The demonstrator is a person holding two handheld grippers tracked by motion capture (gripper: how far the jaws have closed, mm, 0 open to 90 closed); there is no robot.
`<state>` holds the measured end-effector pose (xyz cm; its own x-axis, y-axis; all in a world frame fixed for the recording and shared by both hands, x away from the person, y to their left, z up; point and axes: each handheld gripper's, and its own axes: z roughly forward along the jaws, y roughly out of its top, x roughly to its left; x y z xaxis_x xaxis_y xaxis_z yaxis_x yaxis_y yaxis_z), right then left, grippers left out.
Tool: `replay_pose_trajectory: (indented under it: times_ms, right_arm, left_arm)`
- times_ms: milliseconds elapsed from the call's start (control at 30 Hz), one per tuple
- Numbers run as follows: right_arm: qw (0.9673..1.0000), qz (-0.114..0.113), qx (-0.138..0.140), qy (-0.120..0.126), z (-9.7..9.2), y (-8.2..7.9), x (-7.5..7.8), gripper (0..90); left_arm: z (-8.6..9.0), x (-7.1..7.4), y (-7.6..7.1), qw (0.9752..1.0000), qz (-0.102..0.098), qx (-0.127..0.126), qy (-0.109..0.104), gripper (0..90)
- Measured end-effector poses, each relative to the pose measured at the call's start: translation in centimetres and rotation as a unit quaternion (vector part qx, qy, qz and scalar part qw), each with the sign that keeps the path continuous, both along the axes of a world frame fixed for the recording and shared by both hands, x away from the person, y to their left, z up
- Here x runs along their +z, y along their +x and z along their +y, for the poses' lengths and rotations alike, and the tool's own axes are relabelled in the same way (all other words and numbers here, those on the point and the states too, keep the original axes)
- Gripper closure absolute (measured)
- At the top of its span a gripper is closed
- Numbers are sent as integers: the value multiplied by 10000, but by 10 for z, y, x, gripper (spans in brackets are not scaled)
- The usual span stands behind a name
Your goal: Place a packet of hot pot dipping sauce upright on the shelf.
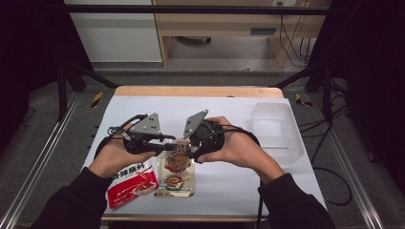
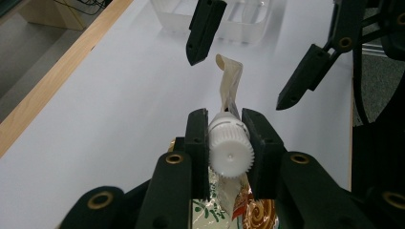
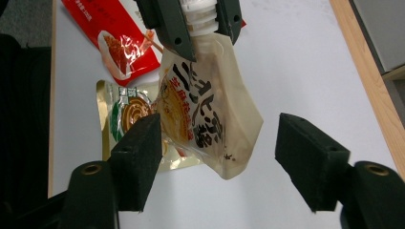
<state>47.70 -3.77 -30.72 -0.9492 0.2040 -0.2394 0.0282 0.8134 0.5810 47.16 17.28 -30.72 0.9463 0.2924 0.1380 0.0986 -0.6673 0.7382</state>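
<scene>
A translucent spout pouch with brown print hangs from its white ribbed cap. My left gripper is shut on that cap, one jaw on each side. In the right gripper view the same grip appears at the top edge. My right gripper is open, its pads standing either side of the pouch's lower body; the left pad is close to the pouch edge and the right pad is well apart. From above, both grippers meet over the pouch at the table's middle.
A red sachet lies at the front left. A flat gold and green pouch lies under the held one. A clear plastic box stands at the back right on the white sheet. The wooden table edge runs along the far side.
</scene>
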Motion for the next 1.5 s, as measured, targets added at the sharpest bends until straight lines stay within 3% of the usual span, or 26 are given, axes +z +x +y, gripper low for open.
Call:
replay_pose_trajectory:
  times_ms: [400,600,633,700,900,1100,1267,1300,1333,1367,1433,1500]
  right_arm:
    - [9993,74,214,-290,5,5,-4,441]
    - [9986,94,365,-383,6,7,-5,580]
    - [9982,95,411,-432,7,6,-5,637]
    - [9980,80,424,-461,7,6,-6,662]
    - [9977,81,388,-555,8,5,-4,847]
    - [9964,10,328,-780,11,2,0,886]
    - [9969,-4,276,-741,11,2,5,895]
    - [9965,29,300,-778,11,4,6,896]
    - [9965,29,300,-778,11,4,6,896]
    - [9956,1,309,-888,12,5,6,897]
    - [9951,-18,299,-940,12,5,7,897]
    - [9953,-27,271,-932,12,9,10,898]
  left_arm:
    - [-5,-2,-1,9999,27,-136,30,735]
    - [-6,-1,-2,9998,49,-195,26,735]
    - [-6,-2,-2,9998,54,-188,9,734]
    - [-7,-2,-2,9998,63,-199,9,734]
    - [-6,-3,-2,9998,61,-177,50,734]
    - [-5,-5,0,9998,113,-125,-42,731]
    - [-3,-9,1,9997,126,-98,-195,716]
    - [-3,-11,1,9996,111,-89,-249,617]
    - [-3,-12,1,9995,68,-55,-294,617]
    - [-4,-14,1,9993,49,34,-362,465]
    - [-4,-15,1,9993,37,22,-372,446]
    - [-5,-17,1,9992,12,29,-388,338]
